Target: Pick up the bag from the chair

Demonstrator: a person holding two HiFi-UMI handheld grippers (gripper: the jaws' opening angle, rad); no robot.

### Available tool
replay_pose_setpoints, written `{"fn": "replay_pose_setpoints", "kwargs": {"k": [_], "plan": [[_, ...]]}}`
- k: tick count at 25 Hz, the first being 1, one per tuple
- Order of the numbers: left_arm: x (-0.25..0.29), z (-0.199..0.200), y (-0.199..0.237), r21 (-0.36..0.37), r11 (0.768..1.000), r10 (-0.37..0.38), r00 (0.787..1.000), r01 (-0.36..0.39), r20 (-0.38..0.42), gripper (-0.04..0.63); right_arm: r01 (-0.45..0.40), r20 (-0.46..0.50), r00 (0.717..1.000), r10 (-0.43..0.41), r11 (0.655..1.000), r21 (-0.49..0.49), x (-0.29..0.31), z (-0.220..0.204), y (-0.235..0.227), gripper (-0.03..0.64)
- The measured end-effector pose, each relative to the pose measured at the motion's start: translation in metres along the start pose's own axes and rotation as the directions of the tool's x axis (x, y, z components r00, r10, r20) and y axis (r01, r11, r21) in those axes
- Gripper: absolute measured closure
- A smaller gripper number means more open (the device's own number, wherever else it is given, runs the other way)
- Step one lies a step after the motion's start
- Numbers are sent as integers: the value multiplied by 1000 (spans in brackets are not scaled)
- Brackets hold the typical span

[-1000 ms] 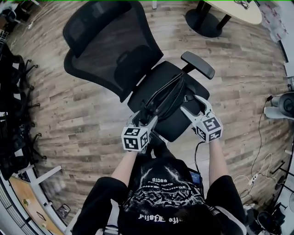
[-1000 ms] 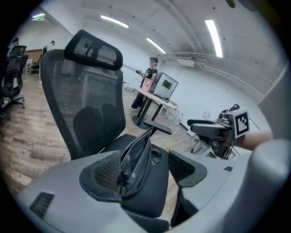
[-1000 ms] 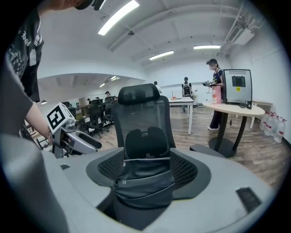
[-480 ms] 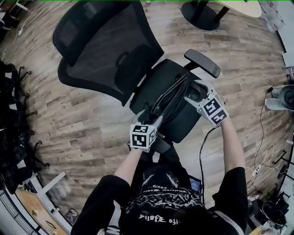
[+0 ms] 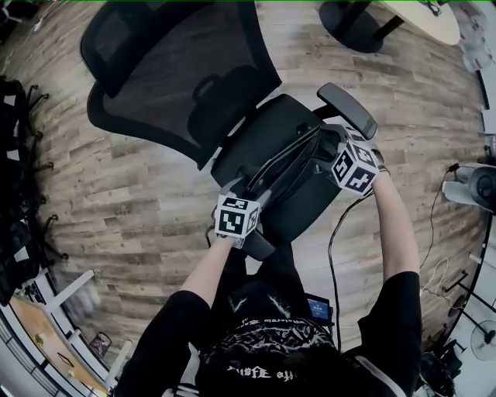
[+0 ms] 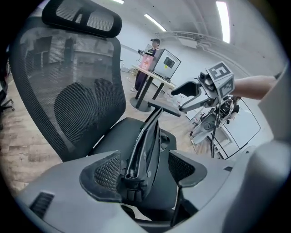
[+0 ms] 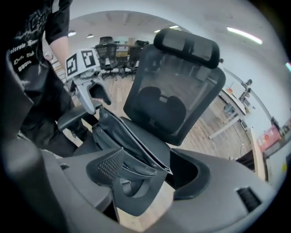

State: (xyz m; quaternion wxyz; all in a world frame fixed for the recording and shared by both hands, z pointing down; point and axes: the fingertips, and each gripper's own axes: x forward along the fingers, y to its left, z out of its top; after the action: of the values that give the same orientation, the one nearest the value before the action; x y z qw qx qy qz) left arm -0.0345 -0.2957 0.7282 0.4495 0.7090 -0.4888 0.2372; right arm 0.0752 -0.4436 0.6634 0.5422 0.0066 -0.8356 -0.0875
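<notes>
A flat black bag (image 5: 283, 167) lies lengthwise across the seat of a black mesh office chair (image 5: 178, 77). My left gripper (image 5: 252, 194) is at the bag's near end. In the left gripper view the bag (image 6: 148, 141) runs between the jaws of the left gripper (image 6: 145, 166), which stand apart: it rests against the left pad, with a gap to the right one. My right gripper (image 5: 329, 147) is at the bag's far end beside the armrest (image 5: 346, 108). In the right gripper view the bag (image 7: 122, 141) and a strap sit between the spread jaws of the right gripper (image 7: 145, 170).
The chair stands on a wood floor. A round table base (image 5: 353, 19) is at the back right. Cables (image 5: 442, 264) trail on the floor at right, and dark chairs (image 5: 15, 155) line the left edge. A person (image 6: 152, 54) stands far off by a desk.
My right gripper has moved forward along the seat to the bag's far end by the armrest. The left gripper has edged slightly forward at the near end.
</notes>
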Motion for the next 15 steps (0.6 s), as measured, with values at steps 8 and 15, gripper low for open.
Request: {"fn": "replay_pose_setpoints", "kwargs": {"k": [8,15], "plan": [[26,-10,15,-46,997,55,996,-58,-67,262,-139,-92,988,123,970,-198,49,-22,-21,285],[57,-21,23,-129,990,36,994,-50,-105,262,-276,-150,959,239,907,-317,98,-38,-21,285]]}}
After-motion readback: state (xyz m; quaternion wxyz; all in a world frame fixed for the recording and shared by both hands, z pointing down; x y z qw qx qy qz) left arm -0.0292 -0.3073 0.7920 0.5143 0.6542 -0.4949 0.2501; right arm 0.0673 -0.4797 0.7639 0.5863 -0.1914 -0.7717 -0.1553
